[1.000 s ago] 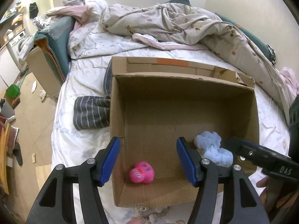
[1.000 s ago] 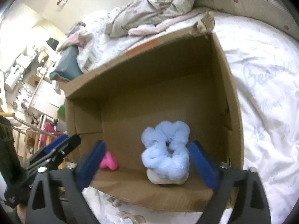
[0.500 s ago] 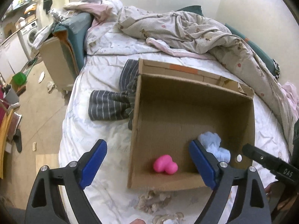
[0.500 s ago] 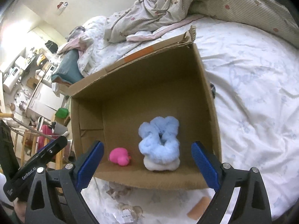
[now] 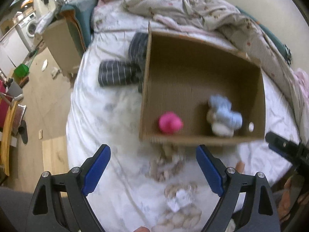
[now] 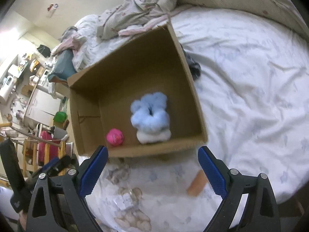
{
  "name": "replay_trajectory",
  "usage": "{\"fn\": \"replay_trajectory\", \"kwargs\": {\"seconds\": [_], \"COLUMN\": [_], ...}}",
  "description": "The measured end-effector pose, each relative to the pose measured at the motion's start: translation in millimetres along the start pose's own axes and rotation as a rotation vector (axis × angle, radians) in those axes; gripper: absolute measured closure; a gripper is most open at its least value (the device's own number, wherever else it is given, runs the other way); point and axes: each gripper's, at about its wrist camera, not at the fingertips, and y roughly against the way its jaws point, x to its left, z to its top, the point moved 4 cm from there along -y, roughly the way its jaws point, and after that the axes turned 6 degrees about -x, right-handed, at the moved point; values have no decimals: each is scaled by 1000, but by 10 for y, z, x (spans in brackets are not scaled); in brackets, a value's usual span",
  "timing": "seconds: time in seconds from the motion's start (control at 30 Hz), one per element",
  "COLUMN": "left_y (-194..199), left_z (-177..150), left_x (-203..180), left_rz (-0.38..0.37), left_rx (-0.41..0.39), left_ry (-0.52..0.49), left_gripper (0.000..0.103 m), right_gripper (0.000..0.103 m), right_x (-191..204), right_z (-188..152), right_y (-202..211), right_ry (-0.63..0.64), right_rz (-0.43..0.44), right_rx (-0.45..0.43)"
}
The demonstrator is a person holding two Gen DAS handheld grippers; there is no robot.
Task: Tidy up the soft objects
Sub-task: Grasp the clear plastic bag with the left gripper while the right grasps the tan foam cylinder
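Observation:
An open cardboard box point(image 5: 202, 141) point(image 6: 158, 151) sits on the bed. Inside lie a pink soft toy point(image 5: 170, 123) point(image 6: 115, 137) and a fluffy blue and white plush point(image 5: 224, 118) point(image 6: 150, 117). My left gripper point(image 5: 153, 169) is open and empty, above the sheet in front of the box. My right gripper point(image 6: 152, 171) is open and empty, also in front of the box. Beige plush pieces point(image 5: 164, 164) point(image 6: 119, 171) and a bagged beige item point(image 5: 179, 199) point(image 6: 127, 199) lie on the sheet near the box. An orange object point(image 6: 197, 181) lies by the right gripper.
A striped dark garment point(image 5: 123, 69) lies left of the box. A rumpled quilt point(image 5: 193, 9) covers the bed's far side. The bed's left edge drops to a wooden floor point(image 5: 44, 100) with clutter. The white sheet point(image 6: 251, 77) stretches right of the box.
Both grippers have pulled back and up out of the box, opening wide. The pink toy and blue plush stay in the box.

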Motion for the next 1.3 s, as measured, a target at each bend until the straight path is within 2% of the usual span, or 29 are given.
{"fn": "replay_trajectory", "kwargs": {"seconds": [0.23, 0.4, 0.47, 0.53, 0.6, 0.63, 0.7, 0.77, 0.9, 0.97, 1.0, 1.13, 1.17, 1.2, 1.23, 1.3], "left_y": [-184, -434, -517, -568, -625, -657, -702, -749, -841, -899, -923, -1036, -1060, -1069, -1071, -1066], "left_z": [-515, -851, -940, -989, -1020, -1025, -1038, -1043, -1076, -1110, -1123, -1127, -1119, -1105, -1092, -1073], "left_x": [-94, -112, -151, -199, -244, -269, -300, -330, -428, -514, -544, -640, -659, -672, -681, -691], "left_rz": [-41, -54, -57, -44, -31, -35, -39, -33, -20, -12, -11, 13, 13, 17, 19, 14], "left_rx": [173, 302, 334, 349, 357, 364, 377, 383, 397, 406, 411, 423, 423, 417, 410, 402], "left_ry": [-3, 126, 164, 183, 205, 213, 242, 258, 241, 223, 211, 165, 161, 154, 147, 141], "left_gripper": [15, 17, 21, 30, 30, 30, 30, 30, 30, 31, 31, 48, 52, 61, 70, 76], "right_gripper": [3, 2, 3, 3, 13, 23, 30, 44, 51, 63, 63, 68, 72, 76, 84, 93], "right_x": [-140, -225, -254, -302, -366, -407, -499, -570, -609, -628, -634, -638, -642, -644, -650, -654], "right_z": [-249, -395, -456, -510, -544, -554, -560, -567, -578, -606, -616, -654, -664, -669, -674, -670], "right_y": [-32, -78, -120, -165, -203, -218, -244, -275, -395, -497, -543, -681, -705, -721, -727, -715], "right_ry": [-70, -115, -126, -153, -207, -220, -241, -258, -218, -201, -193, -150, -140, -135, -125, -100], "right_rz": [-28, -31, -31, -19, 30, 31, -1, -35, -121, -153, -166, -223, -236, -247, -262, -276], "right_rx": [73, 118, 144, 176, 201, 212, 219, 228, 249, 278, 289, 323, 329, 335, 336, 328]}}
